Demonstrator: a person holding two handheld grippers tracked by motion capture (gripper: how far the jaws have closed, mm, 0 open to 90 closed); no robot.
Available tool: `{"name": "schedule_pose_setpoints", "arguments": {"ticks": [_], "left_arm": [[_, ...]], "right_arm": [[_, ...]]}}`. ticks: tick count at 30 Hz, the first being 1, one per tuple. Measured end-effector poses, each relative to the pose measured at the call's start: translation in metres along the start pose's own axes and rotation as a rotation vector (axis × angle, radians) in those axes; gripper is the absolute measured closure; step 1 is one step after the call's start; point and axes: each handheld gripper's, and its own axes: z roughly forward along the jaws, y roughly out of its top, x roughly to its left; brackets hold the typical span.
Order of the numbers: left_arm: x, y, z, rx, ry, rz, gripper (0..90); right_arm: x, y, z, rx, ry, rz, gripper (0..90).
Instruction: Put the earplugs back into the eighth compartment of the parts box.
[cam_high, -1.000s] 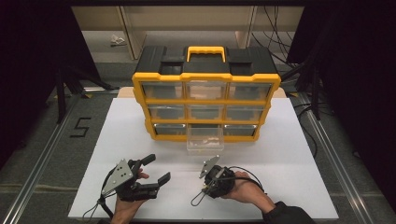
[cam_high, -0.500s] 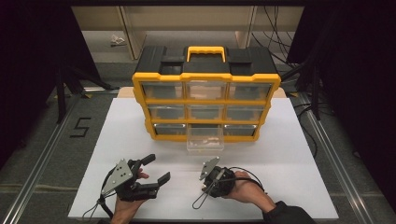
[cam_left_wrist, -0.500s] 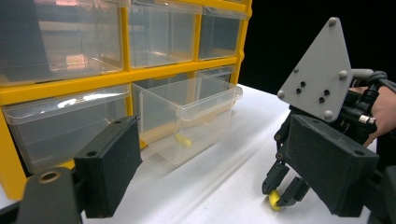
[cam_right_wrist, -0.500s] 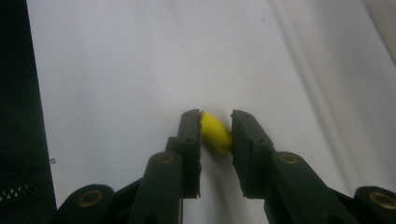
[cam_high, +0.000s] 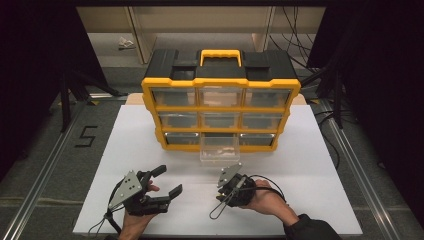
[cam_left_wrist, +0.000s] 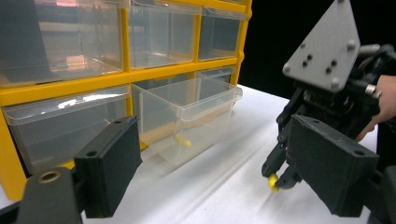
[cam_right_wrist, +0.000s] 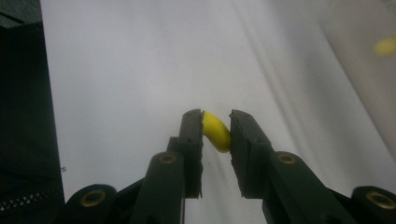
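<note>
1. Your right gripper (cam_right_wrist: 216, 133), at lower centre of the right gripper view, has just been closing and now pinches the yellow piece (cam_right_wrist: 216, 132) against the table.
2. Your left gripper (cam_high: 164, 181) rests open at lower left of the high view.
3. Next, likely lift and carry the piece to the open drawer (cam_high: 220, 150), centre frame; keep the pinch firm.

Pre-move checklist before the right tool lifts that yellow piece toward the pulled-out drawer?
1. Grip: right tool has just been closing, and its pads now pinch the small yellow piece on both sides. Ok.
2. Hold depth: the piece sits right at the fingertips and sticks out past them. Not ok, could slip.
3. Target: clear drawer is pulled out of the yellow organizer, top open. Ok.
4. Drawer contents: one yellow piece already inside, plenty of room. Ok.
5. Left tool: open, holding nothing, off to the side of the path. Ok.
6. Piece lifted off the white table: cannot tell.
</note>
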Motion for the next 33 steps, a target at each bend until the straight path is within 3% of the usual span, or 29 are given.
{"name": "schedule_pose_setpoints", "arguments": {"ticks": [9, 33], "left_arm": [[0.0, 0.0, 0.0, 0.0, 0.001, 0.0, 17.4], [0.0, -0.001, 0.001, 0.003, 0.001, -0.001, 17.4]], "right_arm": [[-0.005, 0.003, -0.017, -0.081, -0.013, 0.025, 75.3], [-0.025, 0.017, -0.059, -0.303, -0.11, 0.087, 75.1]]}}
